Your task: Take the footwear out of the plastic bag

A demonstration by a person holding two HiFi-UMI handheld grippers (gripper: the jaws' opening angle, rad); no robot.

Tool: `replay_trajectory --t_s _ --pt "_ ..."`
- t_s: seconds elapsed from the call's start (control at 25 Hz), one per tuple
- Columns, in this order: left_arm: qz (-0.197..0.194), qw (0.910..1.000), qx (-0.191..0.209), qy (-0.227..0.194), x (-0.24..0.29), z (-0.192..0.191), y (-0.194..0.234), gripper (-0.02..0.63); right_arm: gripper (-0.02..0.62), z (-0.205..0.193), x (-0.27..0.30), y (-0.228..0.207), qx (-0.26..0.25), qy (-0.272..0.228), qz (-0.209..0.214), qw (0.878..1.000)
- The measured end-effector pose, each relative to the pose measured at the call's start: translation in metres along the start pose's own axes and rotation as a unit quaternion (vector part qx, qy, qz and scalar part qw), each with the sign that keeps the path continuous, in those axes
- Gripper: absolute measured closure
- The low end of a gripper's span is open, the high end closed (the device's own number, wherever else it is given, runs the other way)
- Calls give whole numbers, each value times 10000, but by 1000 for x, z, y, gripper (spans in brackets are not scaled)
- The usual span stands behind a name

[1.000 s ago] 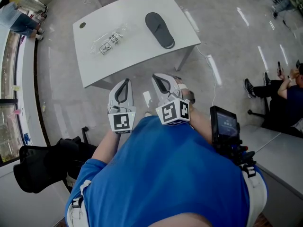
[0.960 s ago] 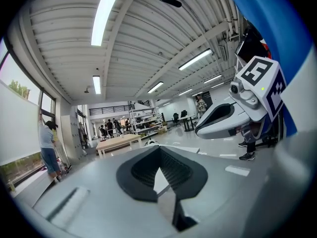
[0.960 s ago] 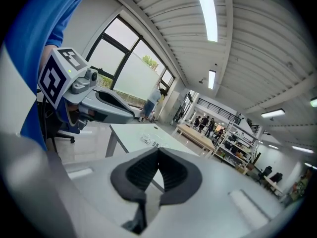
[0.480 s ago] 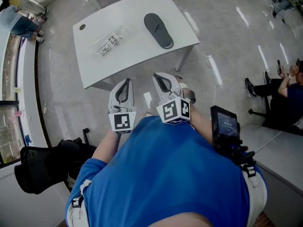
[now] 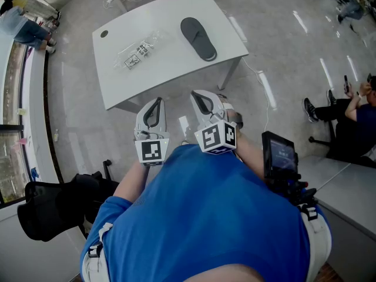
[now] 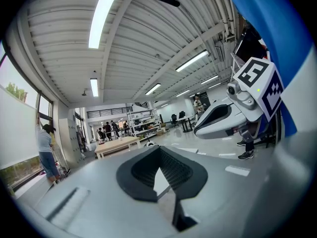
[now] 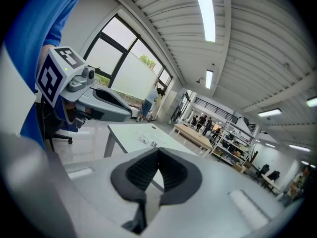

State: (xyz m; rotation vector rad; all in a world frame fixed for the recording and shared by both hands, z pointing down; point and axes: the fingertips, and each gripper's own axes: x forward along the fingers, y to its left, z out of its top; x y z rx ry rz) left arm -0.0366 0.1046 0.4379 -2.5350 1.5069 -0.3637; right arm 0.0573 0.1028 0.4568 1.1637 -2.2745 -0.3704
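Status: the removal looks done. The dark grey, flat, single slipper (image 5: 198, 37) lies bare on the white rectangular table (image 5: 170, 69), out ahead of my right gripper (image 5: 197, 94) and well apart from it. The clear, crumpled plastic bag (image 5: 136, 50) lies on the same table ahead of my left gripper (image 5: 157, 101), apart from the slipper. It shows only a small black-and-white printed patch, too small to tell whether that sits inside it or on it. I see no footwear in it.

Fingers: both pairs are pressed fully together with nothing between them. My left fingers (image 6: 136, 175) point out over the floor toward the room. Both grippers are drawn in close to my chest, short of the table's near edge and touching nothing.

Left to do: nothing I can see, judging from how things lie.

Versus a second ago: bag, slipper and both grippers sit in the same places. Only the head camera has drifted slightly.
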Motion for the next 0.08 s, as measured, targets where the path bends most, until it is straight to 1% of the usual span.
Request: replay_trajectory --t_s 0.08 --pt "-20 10000 79 31 0 2 2 598 592 2 1 0 -2 3 0 10000"
